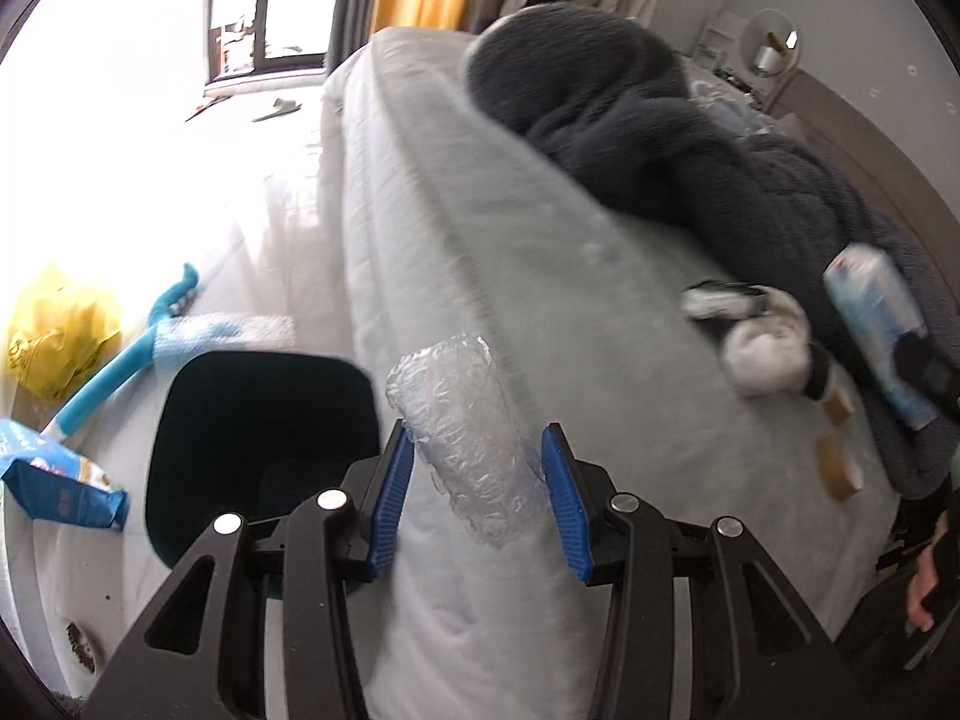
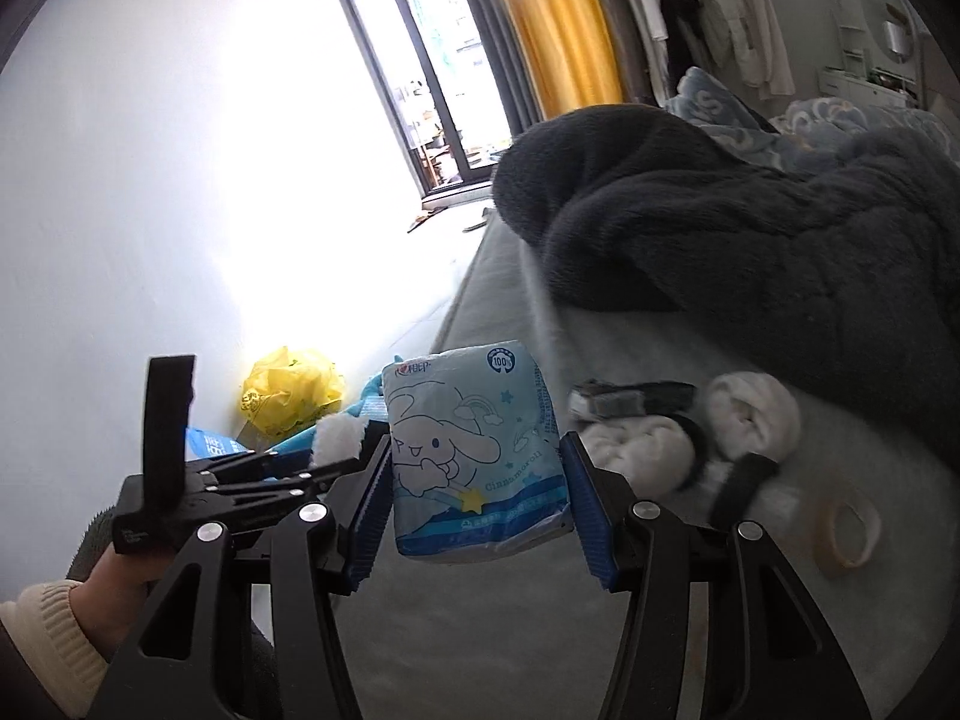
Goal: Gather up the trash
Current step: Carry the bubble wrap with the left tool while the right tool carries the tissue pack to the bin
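Two grippers, both loaded, close to the black bin (image 1: 258,450).
Left gripper (image 1: 477,474) is clamped on a bubble-wrap roll (image 1: 462,426) just right of the bin; the right gripper (image 2: 477,498) pinches a blue tissue pack (image 2: 474,456) over the bed (image 2: 630,630), beyond the bin. Springy wrap could slip free; an early release would miss the bin.

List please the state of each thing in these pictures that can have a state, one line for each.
left tongs: shut on the bubble wrap
bubble wrap: rolled, held above the bed edge
right tongs: shut on the tissue pack
tissue pack: sealed, held upright
trash bin: open, on the floor beside the bed
yellow bag: crumpled, on the floor
dark blanket: bunched on the bed
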The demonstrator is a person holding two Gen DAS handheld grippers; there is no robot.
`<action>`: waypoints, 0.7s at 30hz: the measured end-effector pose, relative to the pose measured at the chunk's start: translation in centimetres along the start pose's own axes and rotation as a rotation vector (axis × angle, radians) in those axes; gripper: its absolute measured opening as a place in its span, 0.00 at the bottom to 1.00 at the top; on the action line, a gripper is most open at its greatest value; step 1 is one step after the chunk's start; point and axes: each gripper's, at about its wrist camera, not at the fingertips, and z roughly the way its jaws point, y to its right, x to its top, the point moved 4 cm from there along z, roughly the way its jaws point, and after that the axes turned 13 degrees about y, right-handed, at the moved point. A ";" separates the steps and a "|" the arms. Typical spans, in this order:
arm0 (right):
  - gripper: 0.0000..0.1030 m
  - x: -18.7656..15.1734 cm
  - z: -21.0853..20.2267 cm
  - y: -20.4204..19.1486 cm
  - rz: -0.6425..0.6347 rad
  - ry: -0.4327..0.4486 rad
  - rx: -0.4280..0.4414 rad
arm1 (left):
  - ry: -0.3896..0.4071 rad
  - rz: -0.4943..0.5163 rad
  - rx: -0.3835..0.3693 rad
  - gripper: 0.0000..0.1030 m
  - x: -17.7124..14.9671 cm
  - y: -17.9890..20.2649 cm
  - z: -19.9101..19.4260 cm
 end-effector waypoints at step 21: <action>0.54 -0.2 11.9 -12.3 -0.148 -0.161 0.167 | -0.156 -0.134 0.081 0.46 -3.7 -12.4 2.1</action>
